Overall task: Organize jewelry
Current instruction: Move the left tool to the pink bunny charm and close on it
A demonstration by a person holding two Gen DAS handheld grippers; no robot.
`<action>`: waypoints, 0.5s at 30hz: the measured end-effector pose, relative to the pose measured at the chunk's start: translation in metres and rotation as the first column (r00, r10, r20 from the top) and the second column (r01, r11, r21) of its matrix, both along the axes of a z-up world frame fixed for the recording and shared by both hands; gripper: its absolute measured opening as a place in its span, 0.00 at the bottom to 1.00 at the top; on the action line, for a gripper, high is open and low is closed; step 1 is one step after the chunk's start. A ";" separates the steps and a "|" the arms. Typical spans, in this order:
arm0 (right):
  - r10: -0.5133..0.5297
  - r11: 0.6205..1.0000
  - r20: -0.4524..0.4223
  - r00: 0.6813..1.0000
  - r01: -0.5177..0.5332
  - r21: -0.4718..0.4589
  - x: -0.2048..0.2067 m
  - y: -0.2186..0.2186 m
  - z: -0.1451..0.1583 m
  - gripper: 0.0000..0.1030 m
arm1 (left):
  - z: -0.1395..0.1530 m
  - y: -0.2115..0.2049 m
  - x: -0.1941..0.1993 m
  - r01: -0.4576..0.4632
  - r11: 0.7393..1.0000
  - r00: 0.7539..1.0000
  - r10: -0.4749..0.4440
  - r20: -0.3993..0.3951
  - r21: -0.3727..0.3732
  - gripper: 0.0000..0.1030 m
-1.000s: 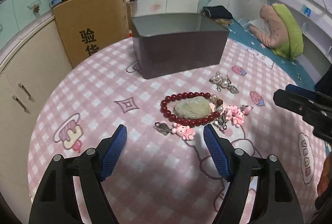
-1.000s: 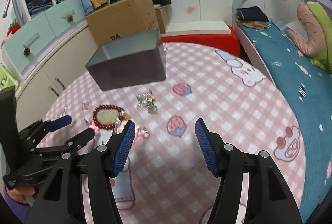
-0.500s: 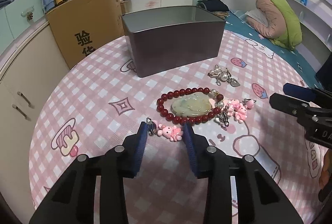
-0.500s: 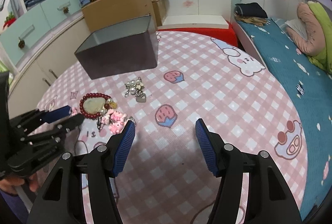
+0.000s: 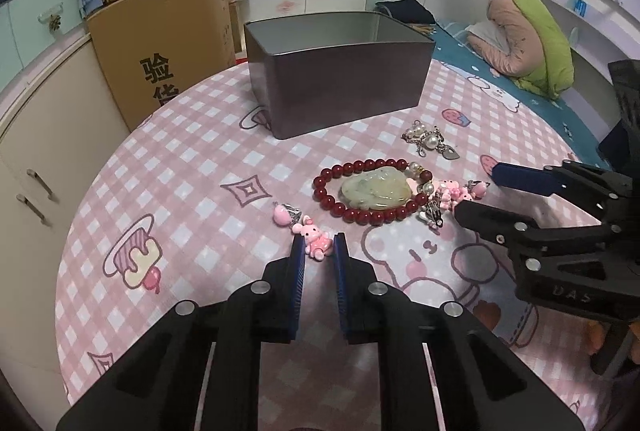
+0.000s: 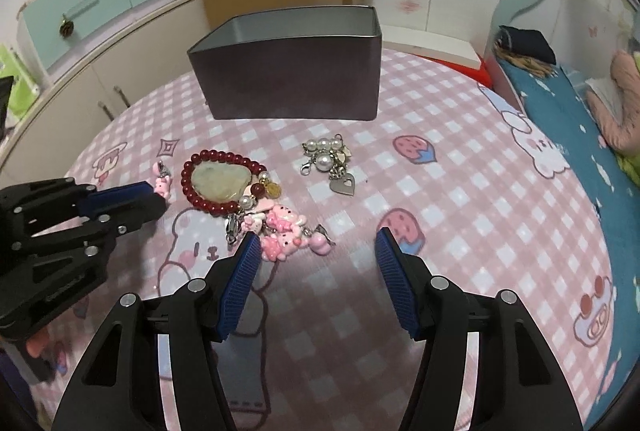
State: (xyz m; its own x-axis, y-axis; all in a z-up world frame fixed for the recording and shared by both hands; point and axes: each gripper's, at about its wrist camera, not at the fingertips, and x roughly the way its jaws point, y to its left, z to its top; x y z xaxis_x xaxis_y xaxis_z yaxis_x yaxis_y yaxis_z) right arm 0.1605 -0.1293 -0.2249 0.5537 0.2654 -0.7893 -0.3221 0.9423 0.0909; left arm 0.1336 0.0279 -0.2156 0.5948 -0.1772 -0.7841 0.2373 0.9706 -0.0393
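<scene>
A pink bunny charm (image 5: 318,245) lies on the pink checked tablecloth (image 5: 180,171). My left gripper (image 5: 319,249) has its jaws closing, and its blue pads touch the charm's two sides. A red bead bracelet (image 5: 328,187) rings a pale jade pendant (image 5: 376,187). To its right is a cluster of pink charms (image 6: 284,231). They sit just inside the left finger of my right gripper (image 6: 316,243), whose jaws are closing and still wide, with neither pad pressing. A pearl and heart charm bunch (image 6: 326,159) lies nearer the open grey tin box (image 6: 292,87).
A cardboard box (image 5: 160,43) stands behind the table at the left, beside cream cabinets (image 5: 36,151). A bed with a pink and green bundle (image 5: 536,43) runs along the right. The grey tin box (image 5: 340,87) stands at the back of the table.
My left jaws have narrowed from wide apart to a slim gap around the pink bunny charm. The right gripper has come down and in over the pink charm cluster, rolling a little.
</scene>
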 end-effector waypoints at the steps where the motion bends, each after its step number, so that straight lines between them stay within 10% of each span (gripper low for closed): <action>1: 0.002 1.000 0.000 1.000 -0.002 0.002 0.000 0.000 0.000 0.46 | 0.000 0.002 0.000 0.001 1.000 1.000 -0.001 -0.001 -0.011 0.12; 5: -0.001 1.000 -0.001 1.000 0.001 -0.020 0.002 -0.002 0.001 0.23 | 0.002 0.006 -0.001 0.000 0.999 1.000 0.000 0.004 -0.036 0.12; 15: -0.018 1.000 0.015 1.000 0.018 0.016 -0.006 -0.012 0.010 0.23 | 0.018 0.007 -0.009 0.043 0.996 0.998 -0.040 0.045 -0.077 0.00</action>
State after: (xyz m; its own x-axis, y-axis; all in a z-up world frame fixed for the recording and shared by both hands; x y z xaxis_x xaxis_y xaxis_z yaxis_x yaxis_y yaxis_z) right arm 0.1549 -0.1414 -0.2144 0.5703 0.2676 -0.7766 -0.3065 0.9465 0.1011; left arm 0.1247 0.0350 -0.1978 0.6186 -0.2622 -0.7406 0.2804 0.9543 -0.1036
